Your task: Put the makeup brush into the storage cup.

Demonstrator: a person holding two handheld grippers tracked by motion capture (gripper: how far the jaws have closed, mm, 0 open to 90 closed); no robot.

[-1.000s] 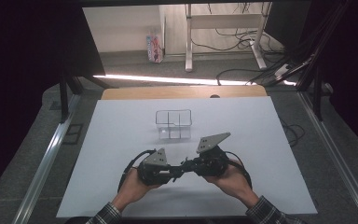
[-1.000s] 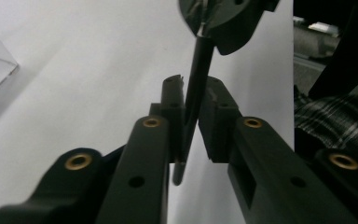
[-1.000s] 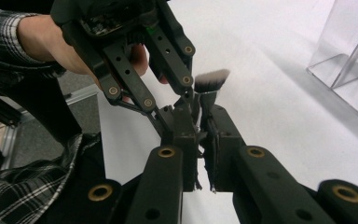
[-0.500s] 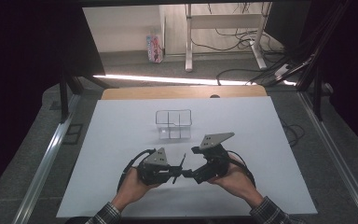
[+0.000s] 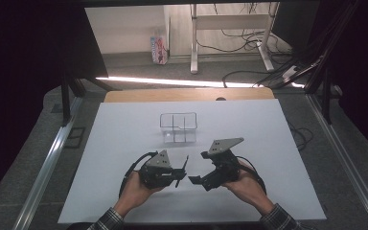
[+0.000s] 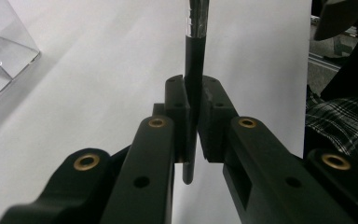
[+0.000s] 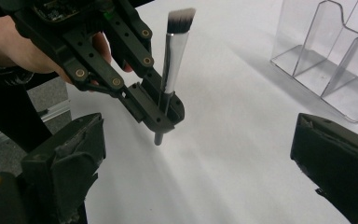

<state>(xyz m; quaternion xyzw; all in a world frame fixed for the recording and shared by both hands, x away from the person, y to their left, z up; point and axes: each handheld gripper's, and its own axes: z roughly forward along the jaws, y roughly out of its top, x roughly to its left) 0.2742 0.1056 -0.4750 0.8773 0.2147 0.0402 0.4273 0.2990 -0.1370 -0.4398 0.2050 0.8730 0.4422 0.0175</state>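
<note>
My left gripper [image 5: 178, 173] is clamped on a makeup brush [image 7: 172, 60], pinching its dark handle just below the silver ferrule. In the left gripper view the handle [image 6: 193, 93] runs straight up between my two pads, its butt end poking out below them, but the bristles are cut off at the top edge. The right gripper view supplies them: a flat tuft, dark at the base and pale at the tip, with the brush standing nearly upright above the white table [image 7: 242, 154]. My right gripper [image 5: 199, 167] has its jaws wide apart with nothing between them, and faces the left one from just beside it. From the high view the brush is only a thin dark sliver between the two grippers. A clear divided organizer [image 5: 178, 127] stands farther back on the table, well apart from both hands.
</note>
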